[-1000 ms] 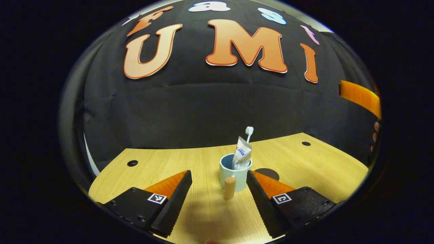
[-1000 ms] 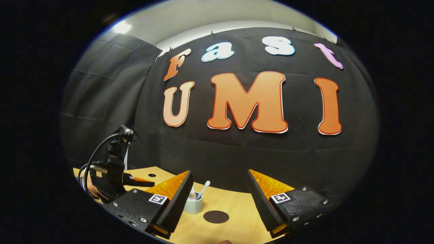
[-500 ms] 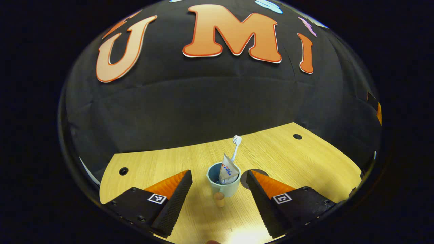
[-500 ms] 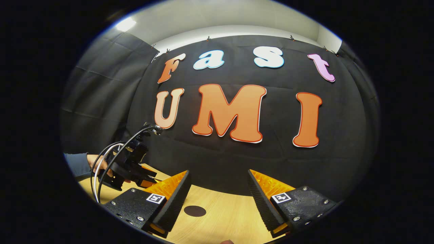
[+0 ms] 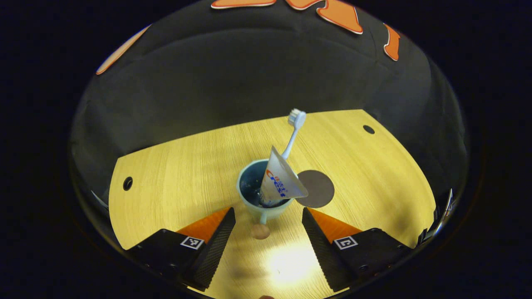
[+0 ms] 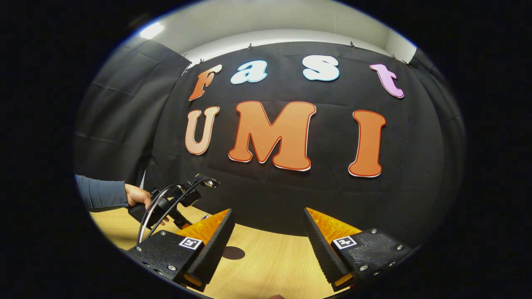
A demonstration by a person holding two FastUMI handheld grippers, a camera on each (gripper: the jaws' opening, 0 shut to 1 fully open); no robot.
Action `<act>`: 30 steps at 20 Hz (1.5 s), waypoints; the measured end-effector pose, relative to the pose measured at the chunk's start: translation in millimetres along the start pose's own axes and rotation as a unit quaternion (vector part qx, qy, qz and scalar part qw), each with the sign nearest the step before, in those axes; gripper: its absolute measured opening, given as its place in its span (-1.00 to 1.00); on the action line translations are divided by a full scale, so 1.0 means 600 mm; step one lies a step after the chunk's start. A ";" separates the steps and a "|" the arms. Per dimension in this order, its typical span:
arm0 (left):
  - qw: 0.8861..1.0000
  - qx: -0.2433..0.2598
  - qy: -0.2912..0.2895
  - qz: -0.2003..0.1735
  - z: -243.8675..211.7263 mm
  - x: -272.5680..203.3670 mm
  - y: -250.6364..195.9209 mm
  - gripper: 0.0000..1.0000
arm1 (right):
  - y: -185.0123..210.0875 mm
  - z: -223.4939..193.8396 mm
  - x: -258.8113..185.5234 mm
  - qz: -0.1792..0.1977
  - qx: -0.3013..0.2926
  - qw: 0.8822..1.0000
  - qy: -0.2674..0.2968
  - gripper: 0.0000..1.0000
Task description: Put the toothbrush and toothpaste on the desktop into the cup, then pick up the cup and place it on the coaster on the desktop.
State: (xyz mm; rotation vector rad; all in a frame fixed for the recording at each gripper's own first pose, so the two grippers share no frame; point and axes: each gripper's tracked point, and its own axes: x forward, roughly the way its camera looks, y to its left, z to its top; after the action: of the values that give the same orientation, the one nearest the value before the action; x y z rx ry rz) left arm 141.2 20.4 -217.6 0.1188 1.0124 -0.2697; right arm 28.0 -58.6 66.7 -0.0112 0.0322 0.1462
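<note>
In the left gripper view, the left gripper [image 5: 268,243] hangs above a pale wooden tabletop [image 5: 178,166], its fingers spread wide and holding nothing. Just beyond the fingertips stands a light blue cup [image 5: 253,195] with a wooden-tipped handle [image 5: 260,231] pointing toward the camera. A toothpaste tube [image 5: 279,180] and a white toothbrush [image 5: 292,133] stand in the cup, leaning right. A dark round coaster [image 5: 318,189] lies flat just to the cup's right.

In the right gripper view, the right gripper [image 6: 268,245] is also wide open and empty above the tabletop. The coaster [image 6: 233,252] shows beside its left finger. Farther left, a hand [image 6: 139,197] in a blue sleeve holds the left gripper.
</note>
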 end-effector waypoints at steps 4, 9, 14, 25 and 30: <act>0.999 0.010 0.038 0.010 -0.018 0.029 0.007 0.91 | -0.006 -0.035 0.005 0.003 0.008 1.000 0.022 0.97; 0.998 0.017 0.068 0.009 -0.037 0.063 0.005 0.27 | -0.002 -0.055 0.007 0.010 0.022 0.999 0.033 0.97; 0.997 0.011 0.070 0.016 -0.030 0.053 0.009 -0.48 | 0.017 -0.079 0.004 0.022 0.028 0.998 0.043 0.98; 0.998 -0.030 0.042 0.035 -0.027 0.045 0.008 -0.58 | 0.004 -0.069 -0.019 0.005 0.032 0.999 0.037 0.97; 0.999 -0.021 0.021 0.016 -0.015 0.052 0.009 -0.58 | -0.002 -0.089 -0.031 -0.003 0.025 0.999 0.047 0.97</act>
State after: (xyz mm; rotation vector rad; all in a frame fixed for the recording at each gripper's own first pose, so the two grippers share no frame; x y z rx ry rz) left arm 150.9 22.6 -249.3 0.1033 1.0572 -0.2176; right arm 7.9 -63.3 13.8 0.0318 0.1297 0.1386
